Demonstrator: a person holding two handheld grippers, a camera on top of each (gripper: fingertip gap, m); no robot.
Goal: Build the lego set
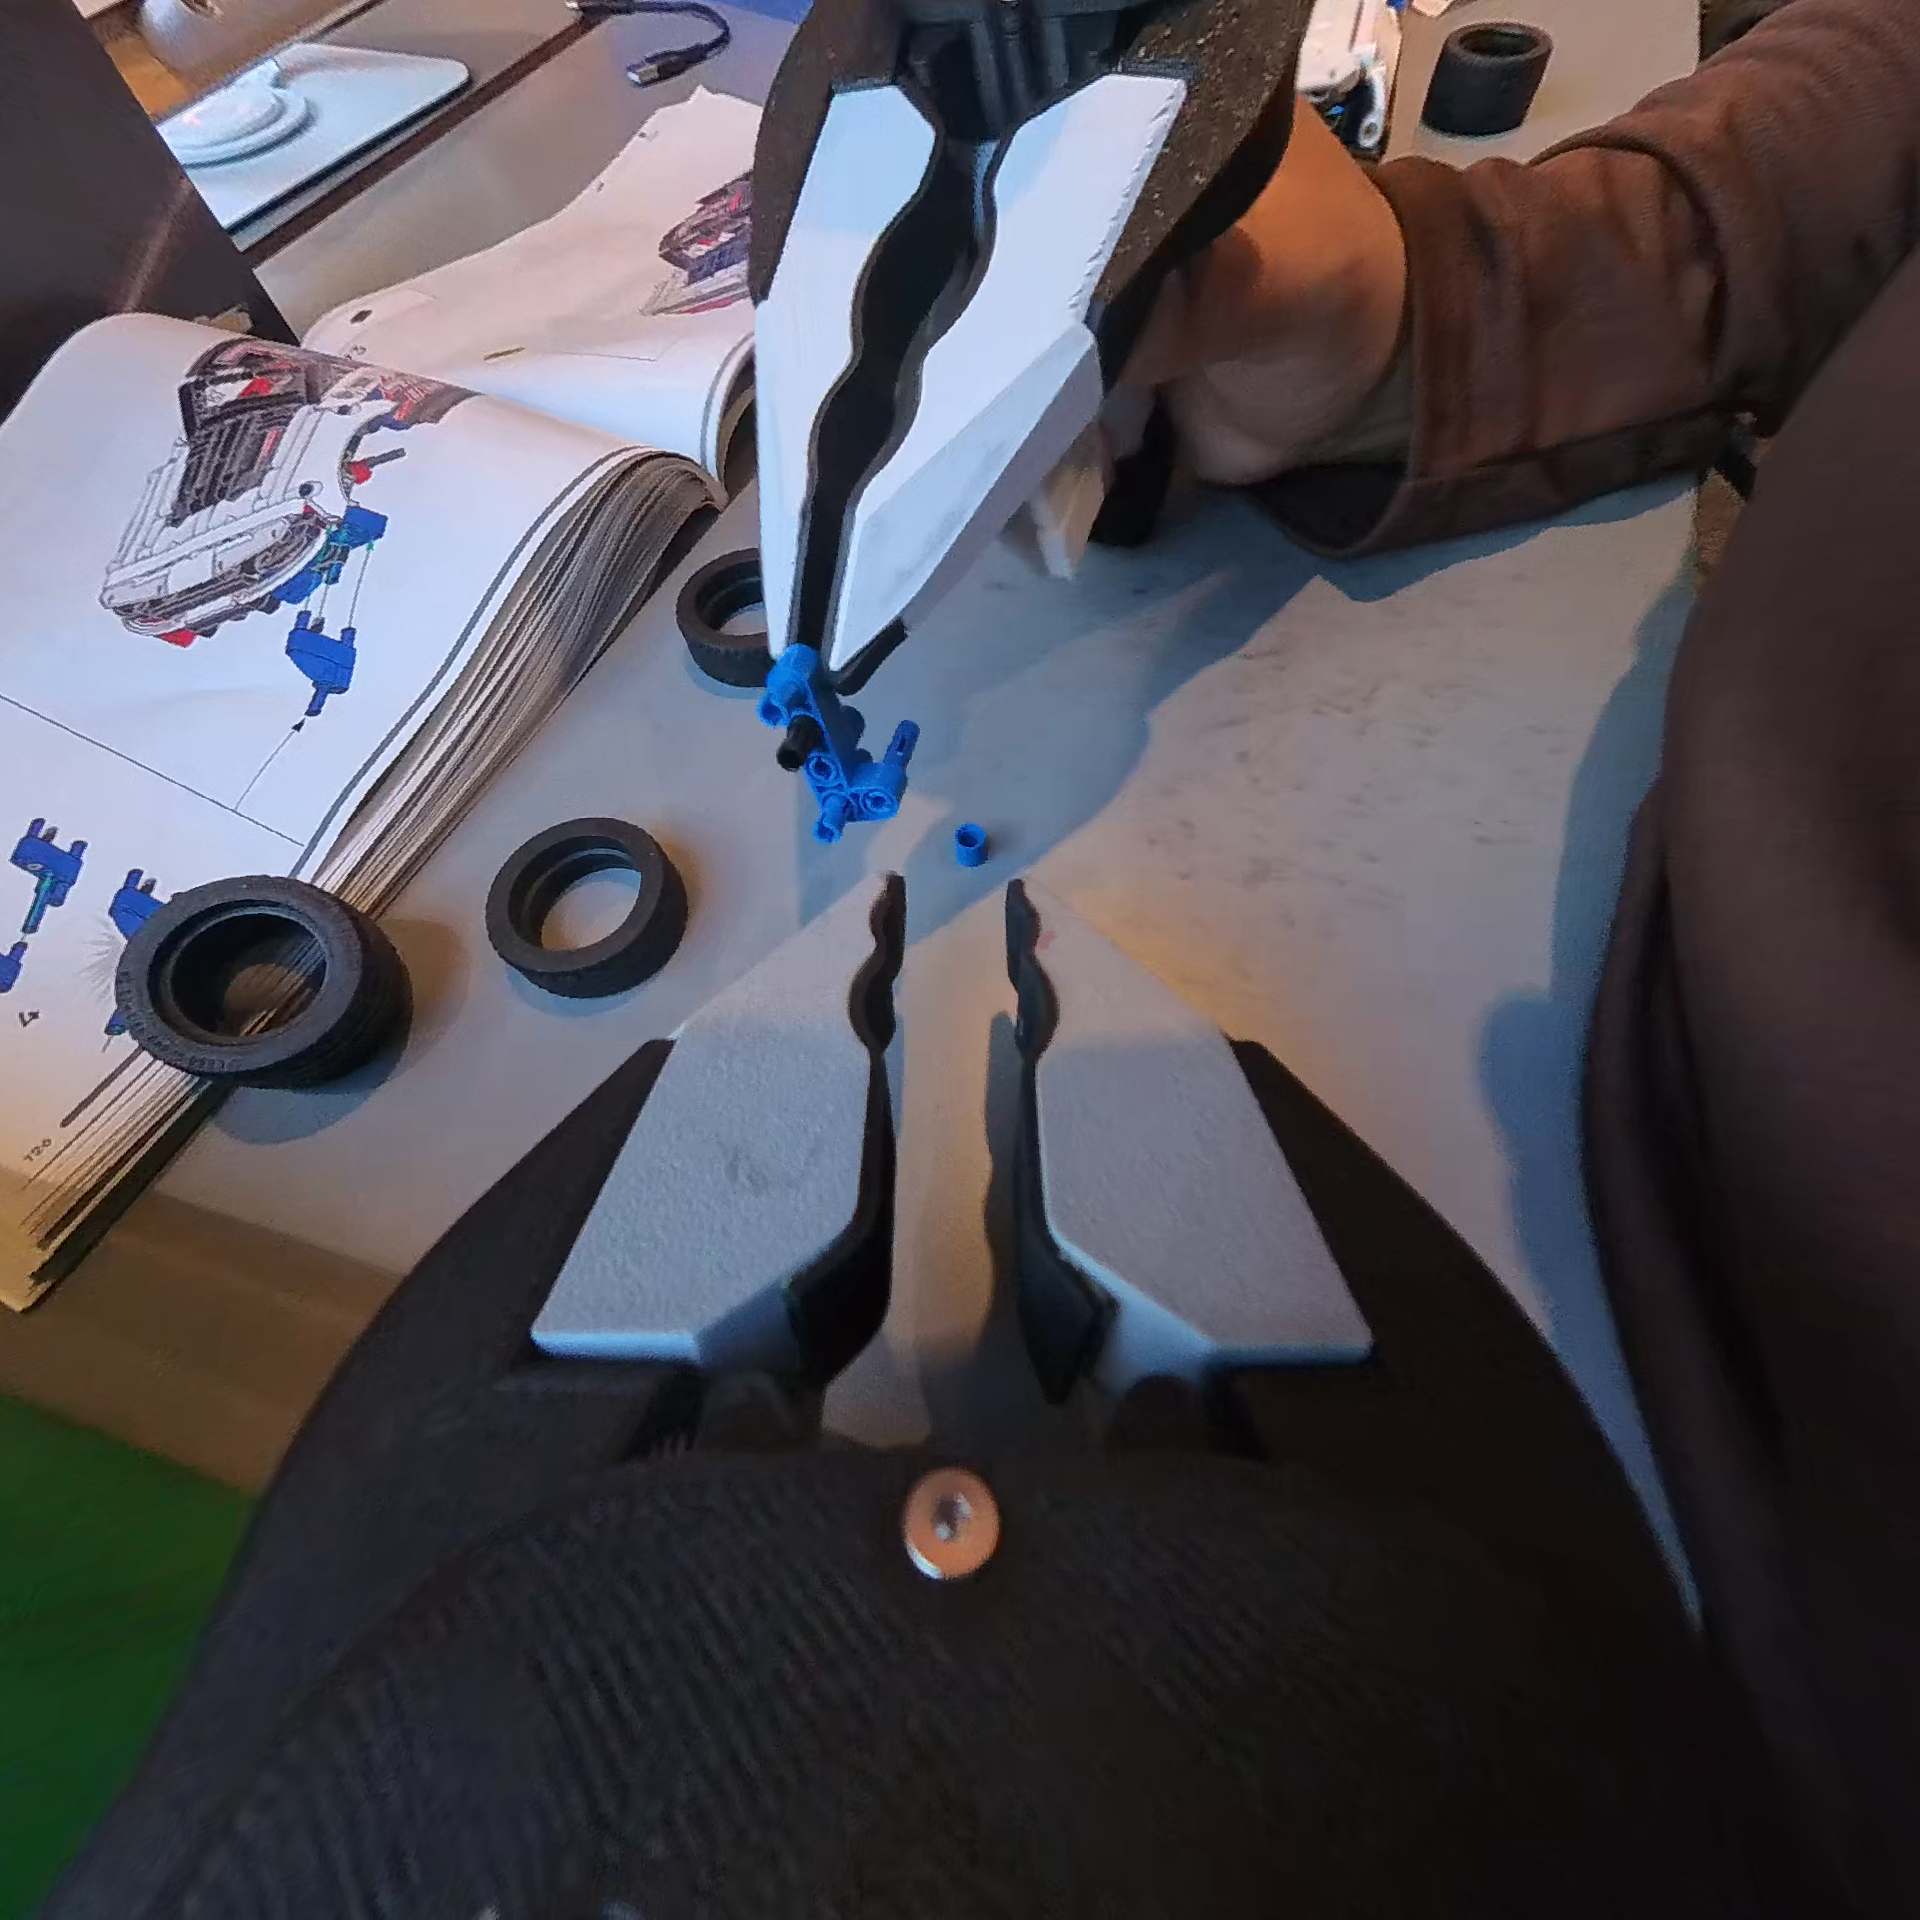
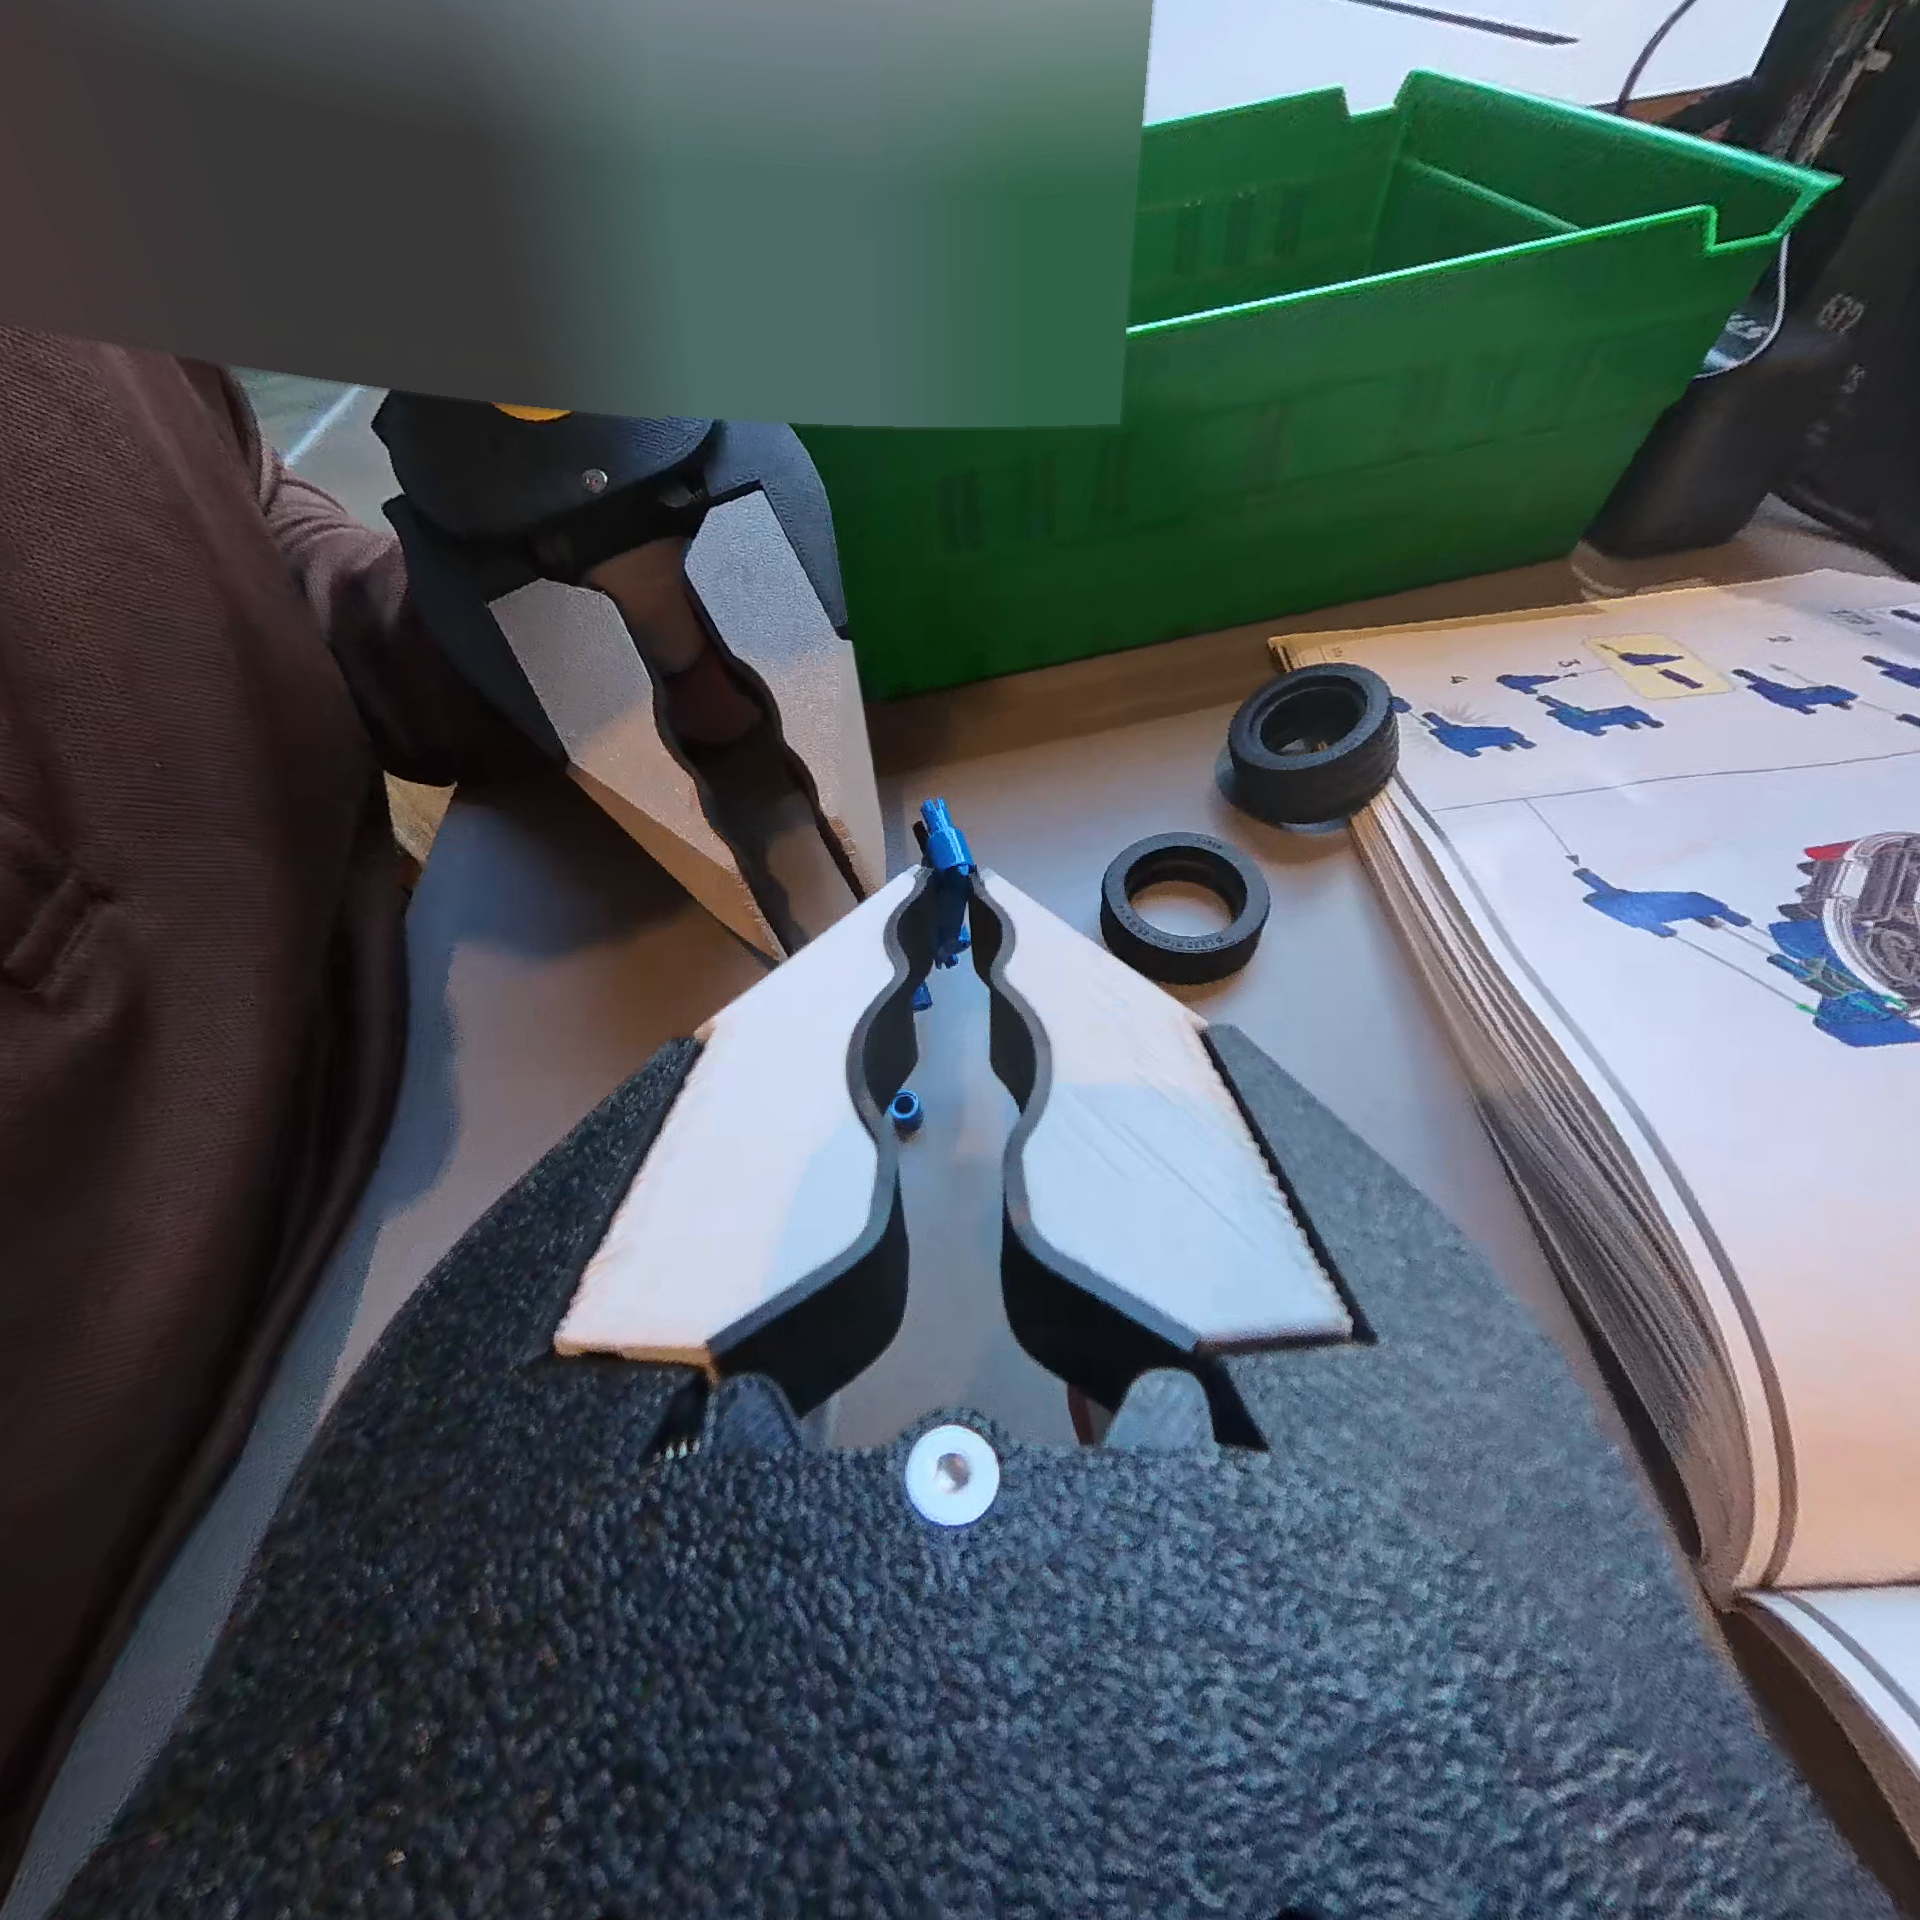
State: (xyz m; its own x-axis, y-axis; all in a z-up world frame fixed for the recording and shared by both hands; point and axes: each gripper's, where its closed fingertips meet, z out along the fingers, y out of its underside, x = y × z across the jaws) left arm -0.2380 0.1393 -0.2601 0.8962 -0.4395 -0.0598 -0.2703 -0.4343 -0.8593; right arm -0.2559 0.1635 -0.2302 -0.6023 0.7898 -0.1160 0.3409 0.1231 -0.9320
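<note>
The right hand-held gripper [image 2: 943, 883] is clenched on a small blue assembly [image 1: 831, 743] made of several joined pieces with a black pin through it, pinching its top end at the very fingertips so the rest hangs down just above the grey bench [image 1: 1299, 727]. Whether its lowest piece touches the bench I cannot tell from either view. The left hand-held gripper [image 1: 951, 899] is released, its fingers parted with nothing between them, and it points at a loose little blue bush [image 1: 969, 844] lying on the bench just beside the hanging assembly and just ahead of its fingertips. Three black tyres sit around: one tyre on the book [image 1: 260, 982], a second tyre [image 1: 585, 906] on the bench near the book's edge, and a third tyre [image 1: 727, 629] partly behind the right gripper. An open instruction book [image 1: 260, 675] lies to the side, and a green bin [image 2: 1351, 395] stands farther off. The step in hand looks like a small sub-assembly, with the bush as the likely next part to go on. The next move would call for the left gripper to close gently on that tiny bush, which could roll or skip away, then line its bore up with a pin end while the right gripper holds the assembly steady without letting it swivel in its narrow grip.
</note>
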